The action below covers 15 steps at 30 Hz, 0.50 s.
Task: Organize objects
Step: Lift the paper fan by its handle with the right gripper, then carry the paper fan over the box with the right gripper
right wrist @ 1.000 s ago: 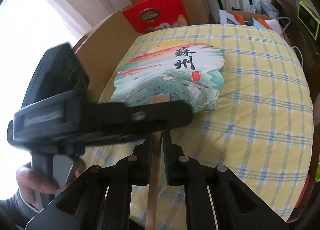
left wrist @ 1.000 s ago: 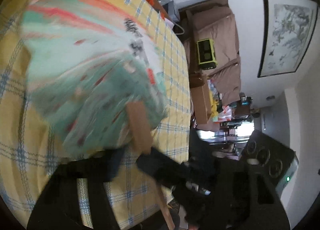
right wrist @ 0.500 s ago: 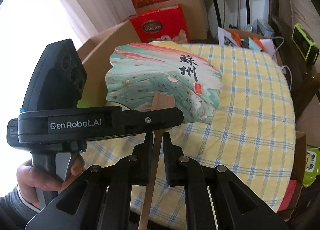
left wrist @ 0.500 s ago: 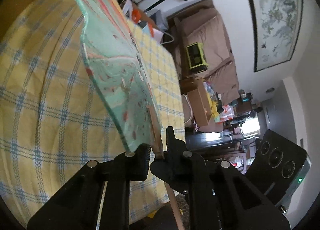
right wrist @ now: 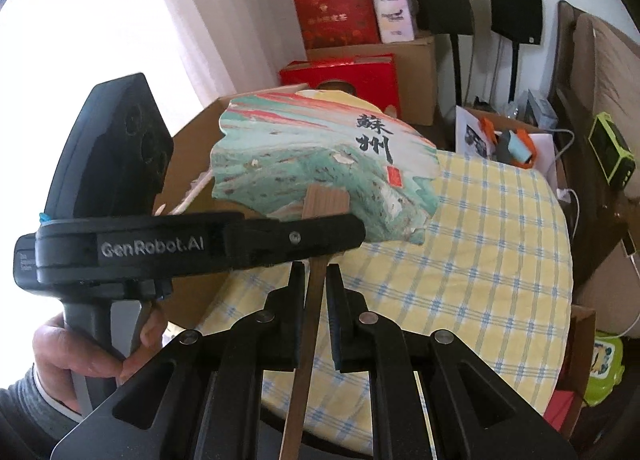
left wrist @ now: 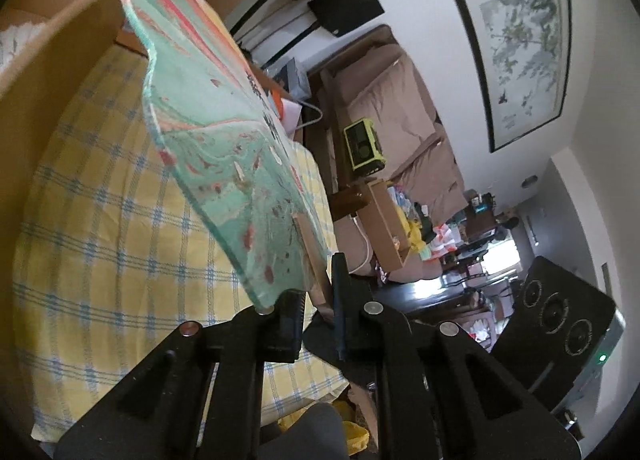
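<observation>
A flat hand fan (right wrist: 320, 167) painted green, red and cream with black Chinese characters has a wooden handle (right wrist: 308, 324). Both grippers hold the handle, and the fan is lifted clear above the yellow checked tablecloth (right wrist: 492, 260). My right gripper (right wrist: 316, 280) is shut on the handle lower down. My left gripper (left wrist: 318, 300) is shut on the handle just under the fan face (left wrist: 224, 131); in the right wrist view it crosses from the left (right wrist: 320, 236). In the left wrist view the fan shows nearly edge-on.
A round table (left wrist: 100, 260) carries the tablecloth. An open cardboard box (right wrist: 192, 163) stands at its far left edge. Red gift boxes (right wrist: 340, 71), speakers (right wrist: 512, 7), a brown sofa (left wrist: 400, 107) and a green radio (right wrist: 612, 155) lie beyond. Clutter sits at the table's far side (right wrist: 504, 139).
The fan has risen from near the tablecloth to well above it, tilting up. The left gripper has closed on the handle, and both grippers have lifted with it.
</observation>
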Each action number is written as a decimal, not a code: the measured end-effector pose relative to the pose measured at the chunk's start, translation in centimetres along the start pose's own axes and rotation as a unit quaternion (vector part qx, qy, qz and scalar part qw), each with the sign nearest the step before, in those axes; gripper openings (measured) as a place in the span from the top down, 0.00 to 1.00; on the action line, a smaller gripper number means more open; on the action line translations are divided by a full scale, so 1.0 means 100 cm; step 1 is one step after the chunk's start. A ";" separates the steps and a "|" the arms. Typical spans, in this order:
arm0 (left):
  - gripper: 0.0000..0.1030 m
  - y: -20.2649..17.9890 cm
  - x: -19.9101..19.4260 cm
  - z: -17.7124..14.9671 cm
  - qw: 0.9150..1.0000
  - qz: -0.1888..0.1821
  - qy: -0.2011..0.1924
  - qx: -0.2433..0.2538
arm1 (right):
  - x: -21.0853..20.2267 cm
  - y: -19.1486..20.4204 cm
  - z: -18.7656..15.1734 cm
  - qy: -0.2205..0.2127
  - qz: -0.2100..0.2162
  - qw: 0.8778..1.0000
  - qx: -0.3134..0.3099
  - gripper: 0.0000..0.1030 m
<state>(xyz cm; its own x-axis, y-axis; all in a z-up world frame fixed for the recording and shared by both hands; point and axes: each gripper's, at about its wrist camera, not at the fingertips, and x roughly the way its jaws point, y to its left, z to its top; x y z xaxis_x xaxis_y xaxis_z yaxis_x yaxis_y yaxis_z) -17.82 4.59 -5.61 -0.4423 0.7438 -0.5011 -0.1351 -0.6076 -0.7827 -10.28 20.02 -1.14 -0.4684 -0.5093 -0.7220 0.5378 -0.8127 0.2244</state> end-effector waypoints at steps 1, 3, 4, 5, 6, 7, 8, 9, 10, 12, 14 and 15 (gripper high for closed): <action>0.89 0.001 -0.005 0.000 1.000 0.000 -0.003 0.001 | 0.001 0.004 0.001 0.000 -0.001 1.000 -0.003 0.90; 0.89 0.000 -0.014 0.002 1.000 0.000 -0.011 0.004 | 0.001 0.011 0.005 0.000 0.000 1.000 -0.009 0.90; 0.89 -0.001 -0.018 0.003 1.000 0.001 -0.015 0.006 | 0.001 0.016 0.007 -0.001 0.001 1.000 -0.014 0.90; 0.89 -0.002 -0.022 0.005 1.000 0.004 -0.018 0.009 | 0.001 0.020 0.009 -0.001 0.001 1.000 -0.018 0.90; 0.89 -0.004 -0.028 0.007 1.000 0.008 -0.023 0.012 | 0.000 0.025 0.012 -0.001 0.003 1.000 -0.023 0.90; 0.89 -0.005 -0.033 0.009 1.000 0.009 -0.026 0.015 | -0.001 0.030 0.014 -0.002 0.005 1.000 -0.027 0.90; 0.89 -0.005 -0.039 0.011 0.999 0.009 -0.029 0.017 | -0.002 0.034 0.016 -0.003 0.007 0.999 -0.031 0.90; 0.89 -0.006 -0.046 0.013 0.999 0.010 -0.033 0.019 | -0.003 0.040 0.019 -0.003 0.008 0.999 -0.035 0.88; 0.89 -0.006 -0.052 0.015 0.999 0.011 -0.037 0.021 | -0.002 0.045 0.022 -0.003 0.009 0.999 -0.038 0.86; 0.89 -0.005 -0.065 0.021 0.998 0.016 -0.046 0.026 | 0.000 0.057 0.028 -0.002 0.011 0.999 -0.045 0.83; 0.89 -0.003 -0.076 0.026 0.998 0.021 -0.051 0.029 | 0.003 0.068 0.033 -0.002 0.017 0.998 -0.052 0.82; 0.89 -0.001 -0.084 0.030 0.998 0.025 -0.056 0.030 | 0.006 0.075 0.035 -0.002 0.022 0.998 -0.055 0.82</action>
<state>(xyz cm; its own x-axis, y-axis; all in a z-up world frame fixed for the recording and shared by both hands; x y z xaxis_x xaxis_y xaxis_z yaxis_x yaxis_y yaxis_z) -16.71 -2.47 -0.24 -0.5459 0.6786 -0.4914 -0.1621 -0.6610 -0.7327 -9.01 12.67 2.45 -0.4455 -0.5443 -0.7108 0.6311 -0.7541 0.1820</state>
